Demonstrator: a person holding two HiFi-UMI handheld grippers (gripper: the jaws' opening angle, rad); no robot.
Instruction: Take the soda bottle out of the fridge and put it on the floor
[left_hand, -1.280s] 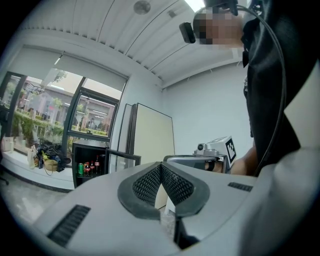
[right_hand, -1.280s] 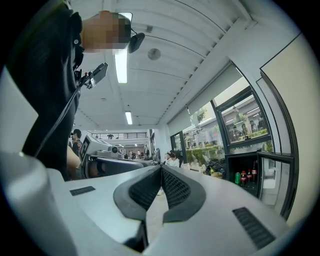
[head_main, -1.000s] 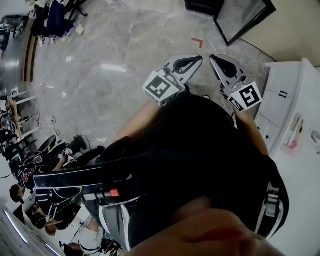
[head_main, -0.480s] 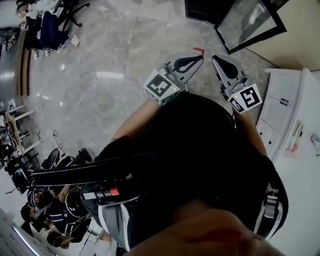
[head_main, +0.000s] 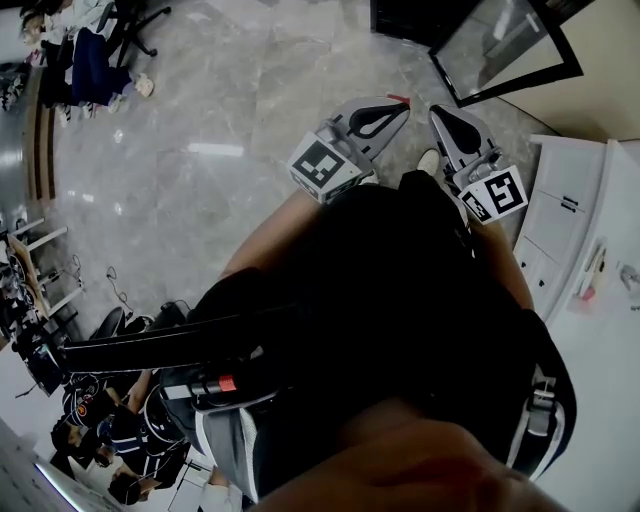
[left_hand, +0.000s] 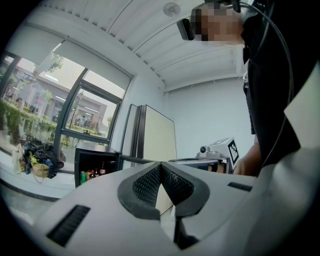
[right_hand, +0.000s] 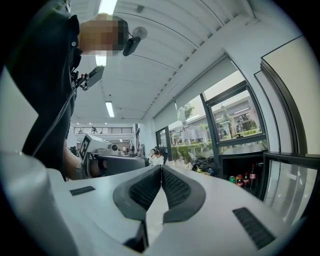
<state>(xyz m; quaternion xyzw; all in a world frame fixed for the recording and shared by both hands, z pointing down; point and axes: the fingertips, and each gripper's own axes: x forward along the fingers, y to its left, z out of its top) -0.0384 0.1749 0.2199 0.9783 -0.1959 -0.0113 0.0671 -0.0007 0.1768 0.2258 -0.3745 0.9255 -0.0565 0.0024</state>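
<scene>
This is an open-plan office or lab hall. It has a polished stone floor (head_main: 250, 100), seated people (head_main: 120, 430) at lower left, tall windows (left_hand: 90, 107), ceiling strip lights (right_hand: 109, 108), and a small drinks fridge (left_hand: 97, 157) at mid-left.

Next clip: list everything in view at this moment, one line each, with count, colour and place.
Floor: one, grey marble, underfoot.
Fridge: one, black, glass door open, ahead by the window.
Drinks: about four, green can and dark bottles, inside the fridge.
Tape mark: one, red, floor before the fridge.
Cabinet: one, white, right edge of head view.
Bags: one heap, dark, under the window.
Seated people: several, far left across the floor.
Left claw: one, grey-white, shut, empty.
Right claw: one, grey-white, shut, empty, beside the left.
</scene>
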